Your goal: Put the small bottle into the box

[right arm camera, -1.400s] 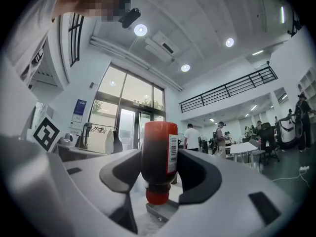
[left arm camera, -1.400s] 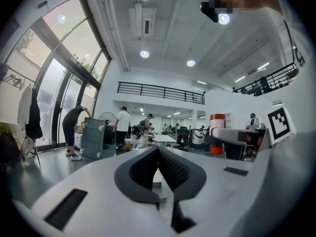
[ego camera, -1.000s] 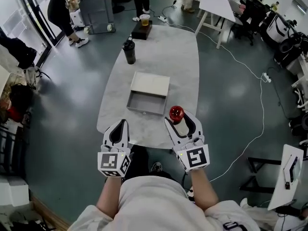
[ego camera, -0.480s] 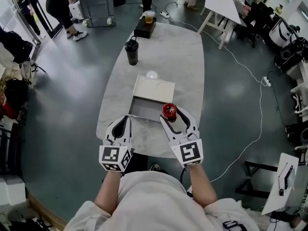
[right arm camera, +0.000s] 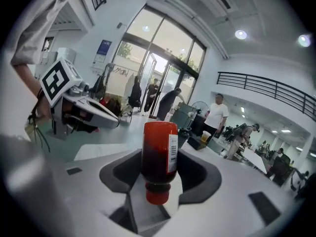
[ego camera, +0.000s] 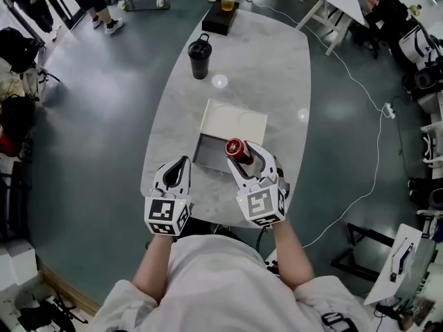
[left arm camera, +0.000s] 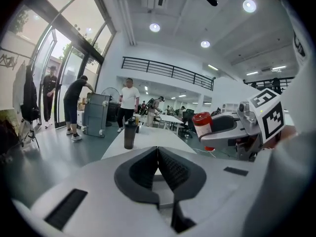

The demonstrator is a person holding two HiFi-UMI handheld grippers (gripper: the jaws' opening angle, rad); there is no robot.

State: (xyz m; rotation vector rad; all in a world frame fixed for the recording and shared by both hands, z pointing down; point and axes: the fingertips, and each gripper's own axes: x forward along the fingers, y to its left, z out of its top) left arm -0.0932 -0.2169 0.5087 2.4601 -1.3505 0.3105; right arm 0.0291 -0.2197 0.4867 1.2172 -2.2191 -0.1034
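Note:
A small red bottle with a white label sits between the jaws of my right gripper, which is shut on it. In the right gripper view the bottle points its cap toward the camera. It hangs above the near right corner of the shallow open box, whose white lid lies just behind. My left gripper hovers over the table's near edge, left of the box, shut with nothing in it. In the left gripper view its jaws meet, and the bottle shows at the right.
The box lies on an oval grey table. A black tumbler stands farther back, and a dark block with a cup of drink sits at the far end. People stand at the top left; a cable runs along the floor at the right.
My right gripper has carried the bottle left and forward, from beside the box to above its near right corner. The left gripper stayed shut by the table's near edge.

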